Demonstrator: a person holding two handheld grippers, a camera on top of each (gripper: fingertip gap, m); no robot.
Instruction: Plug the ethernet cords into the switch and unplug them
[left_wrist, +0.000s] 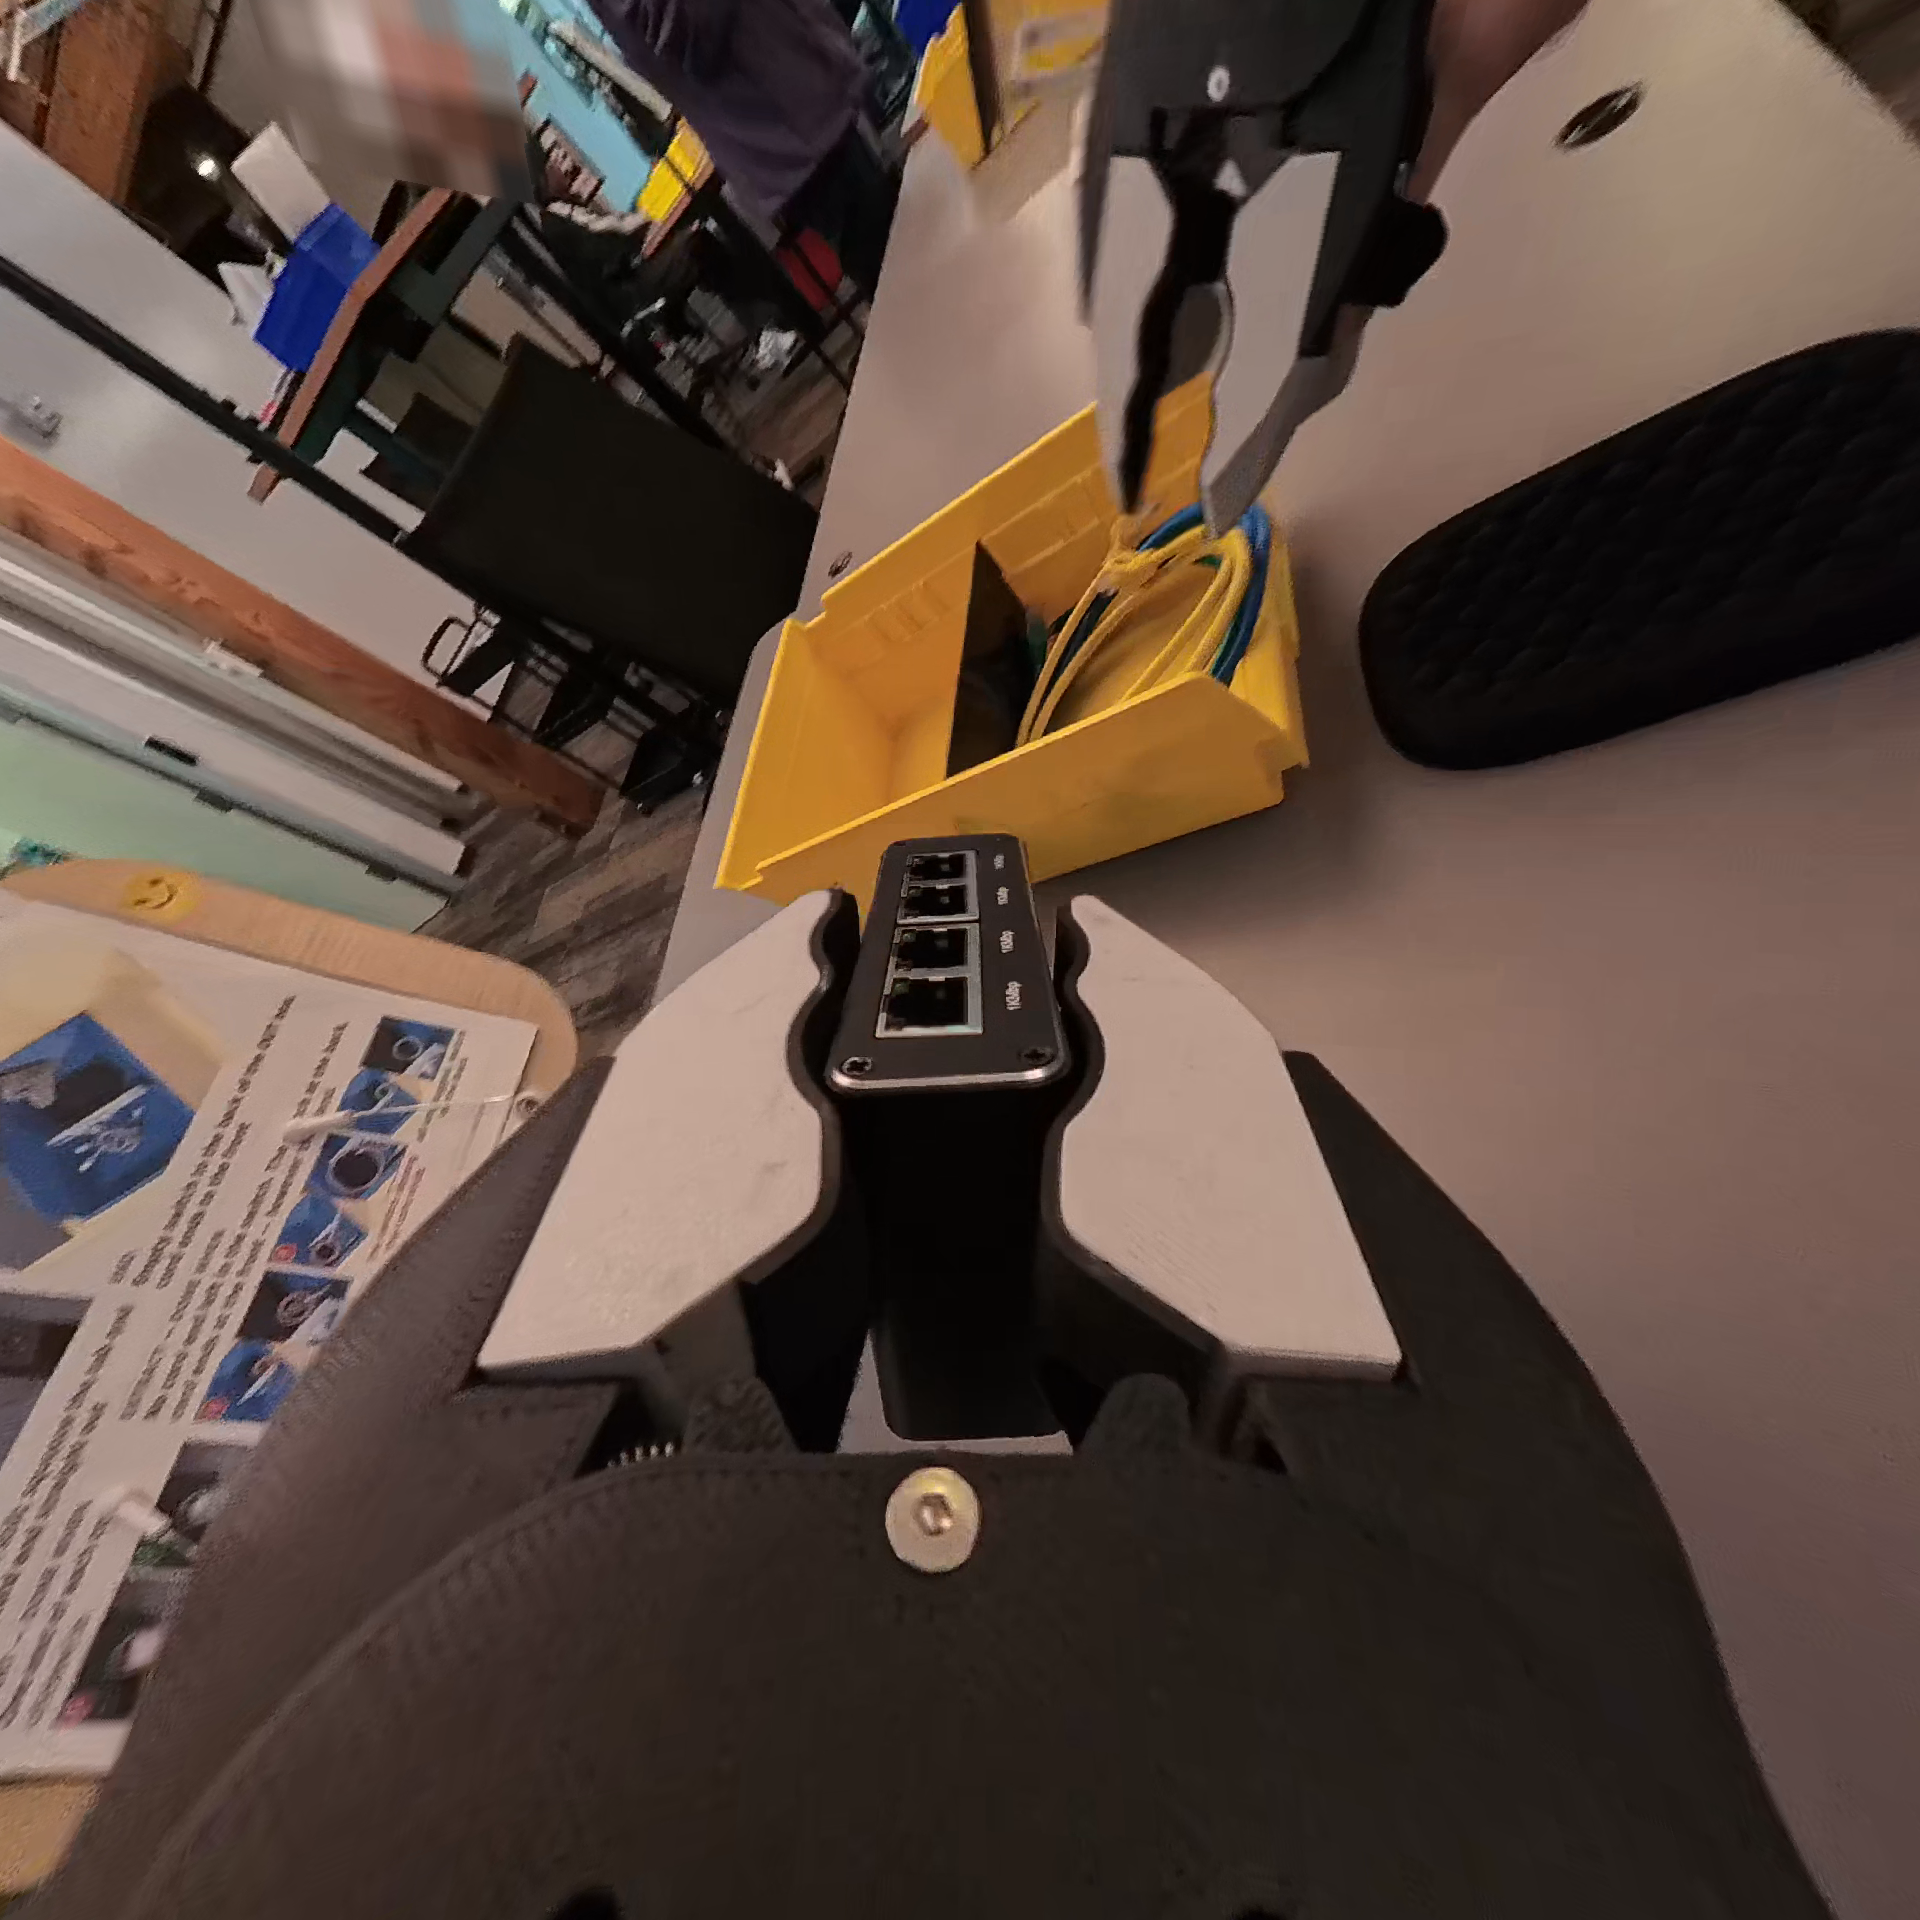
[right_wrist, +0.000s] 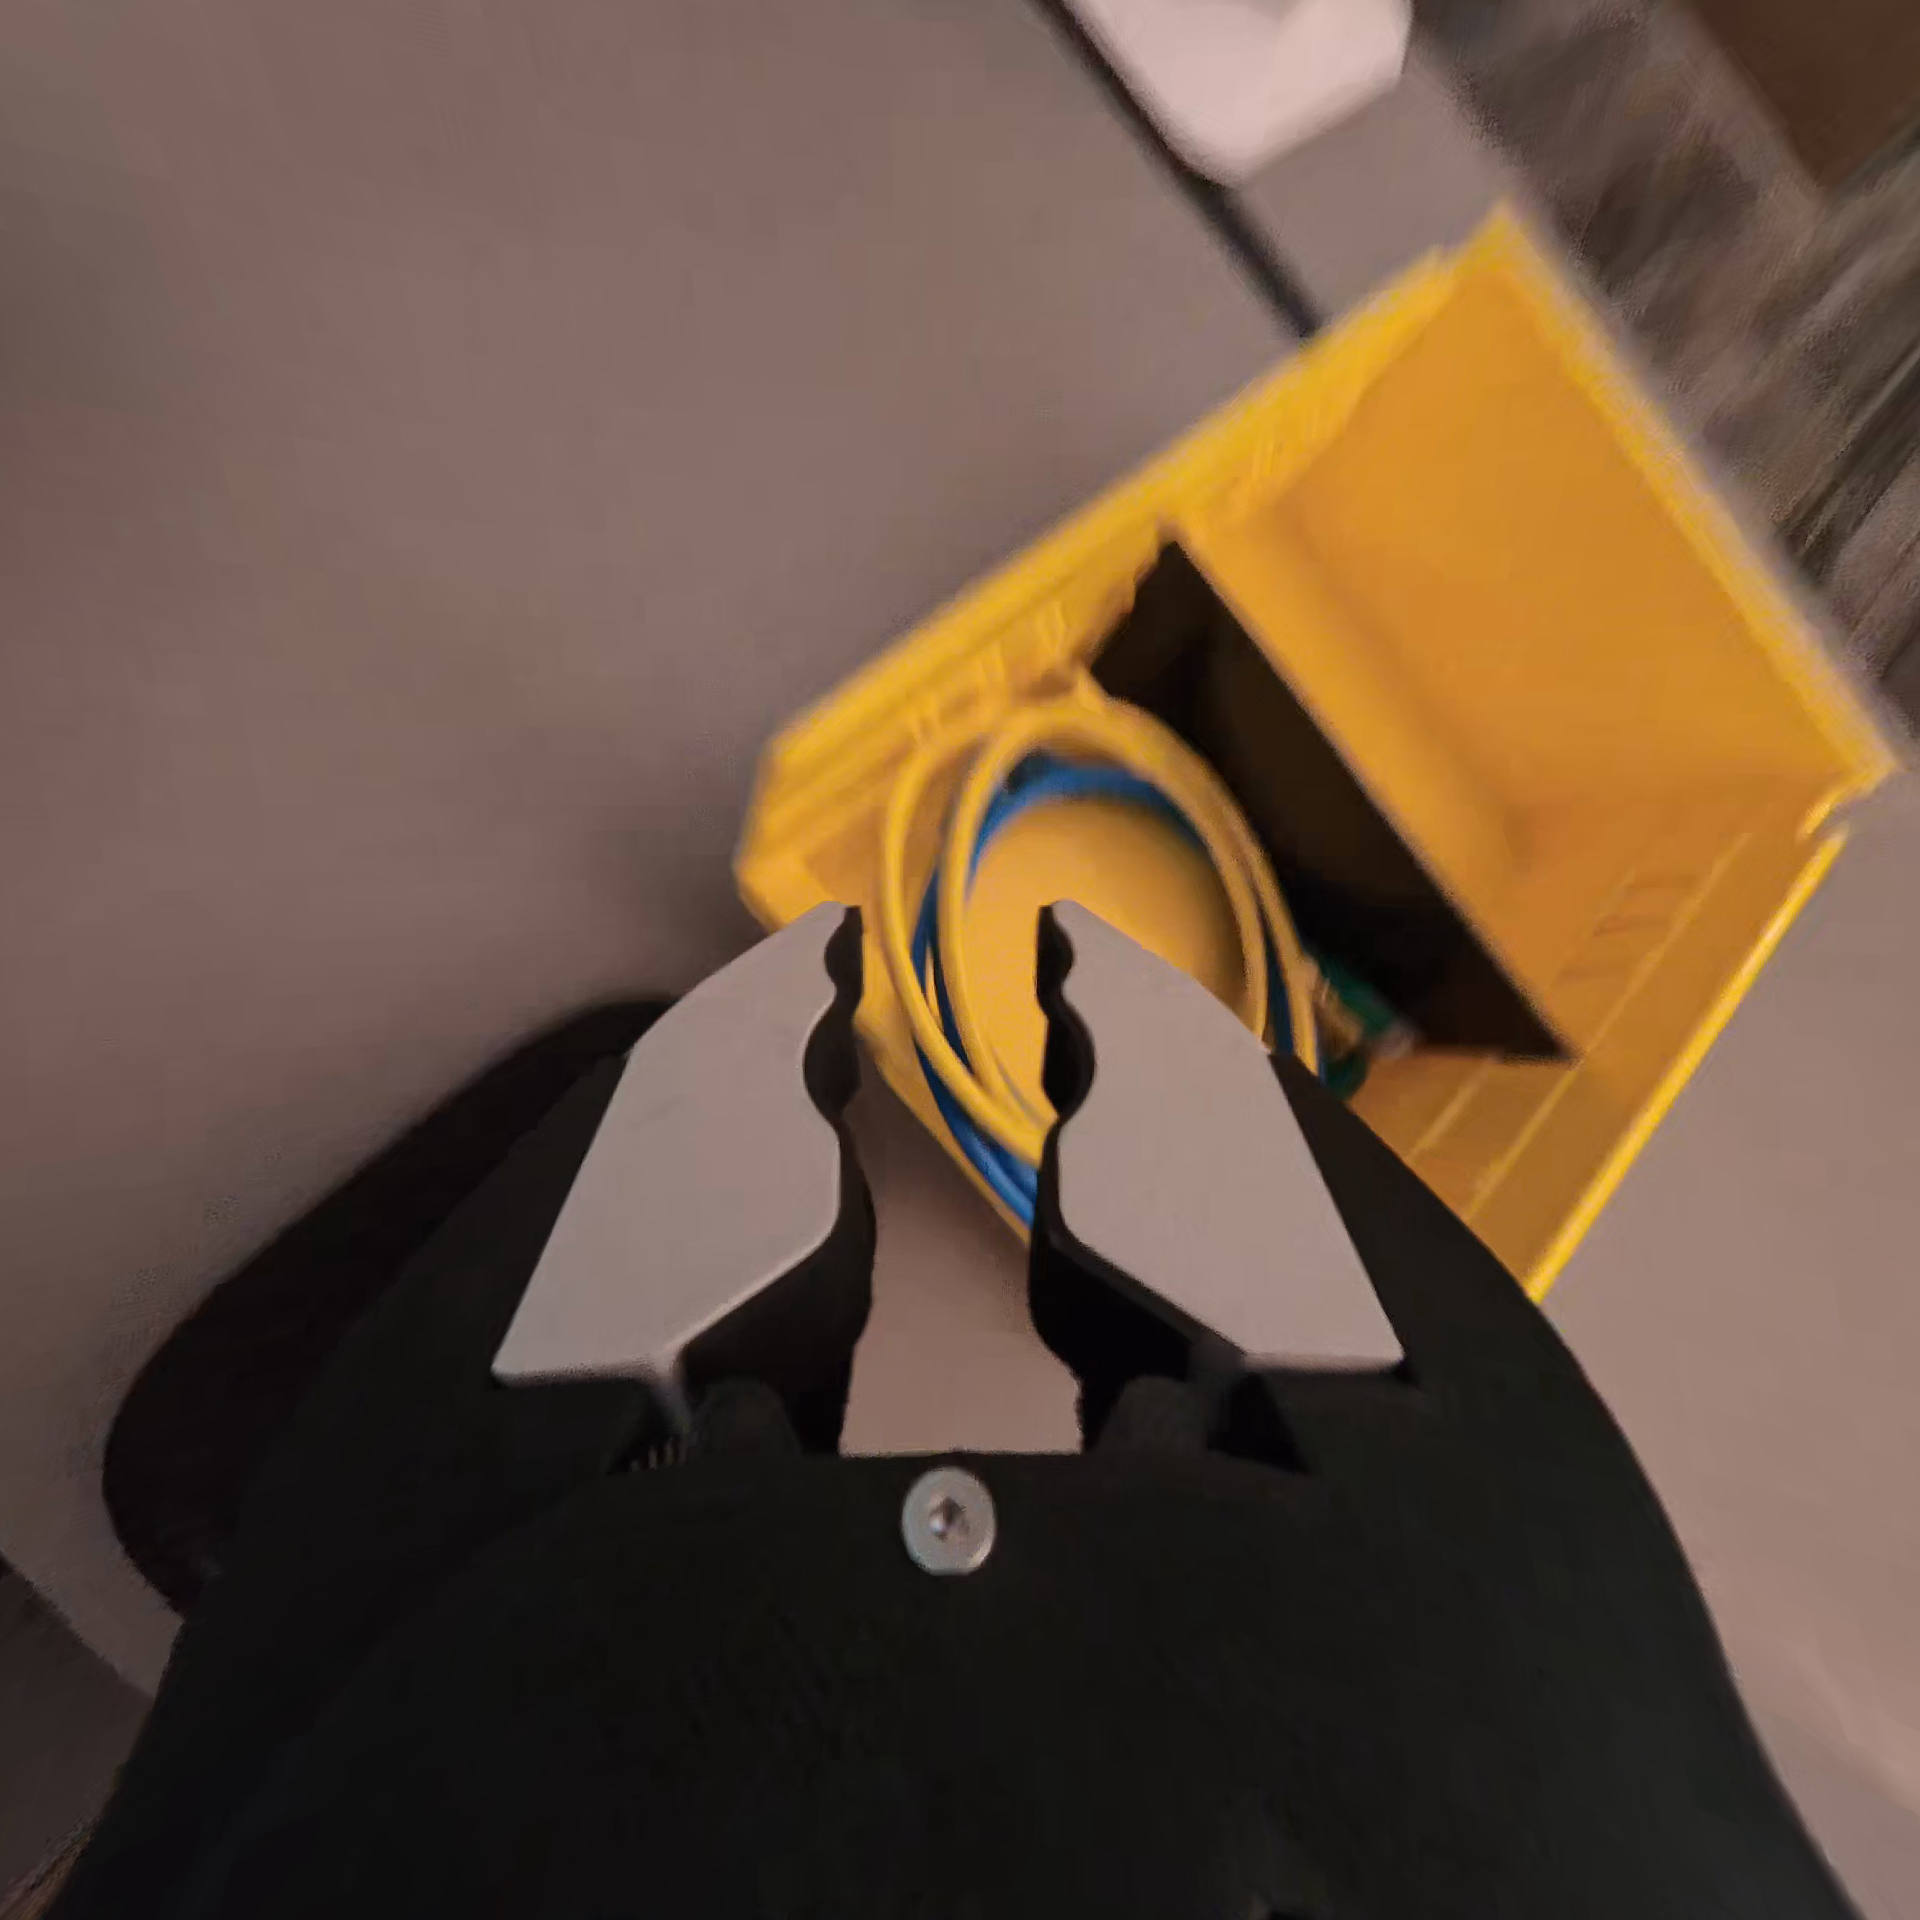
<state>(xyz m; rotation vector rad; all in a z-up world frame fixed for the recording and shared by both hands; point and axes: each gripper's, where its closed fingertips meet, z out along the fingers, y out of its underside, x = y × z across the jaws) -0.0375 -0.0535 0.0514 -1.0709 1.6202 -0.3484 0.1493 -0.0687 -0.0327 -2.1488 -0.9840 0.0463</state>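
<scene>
My left gripper (left_wrist: 948, 914) is shut on the black switch (left_wrist: 951, 966), held with its row of empty ports facing the camera. Beyond it a yellow bin (left_wrist: 831, 727) holds coiled yellow and blue ethernet cords (left_wrist: 1164, 613). My right gripper (left_wrist: 1174, 509) shows there from above, its open tips just over the cords. In the right wrist view my right gripper (right_wrist: 951, 914) is open and empty over the coiled cords (right_wrist: 966, 997) in one compartment of the bin (right_wrist: 1455, 644). A green plug end (right_wrist: 1351, 1023) lies by the black divider (right_wrist: 1330, 831).
A black padded wrist rest (left_wrist: 1662, 561) lies on the grey table (left_wrist: 1507, 987) right of the bin; it also shows in the right wrist view (right_wrist: 364, 1247). An instruction sheet (left_wrist: 208, 1247) sits left on a wooden board. Chairs and desks stand beyond the table edge. There is about 20 cm between the tips of the two grippers.
</scene>
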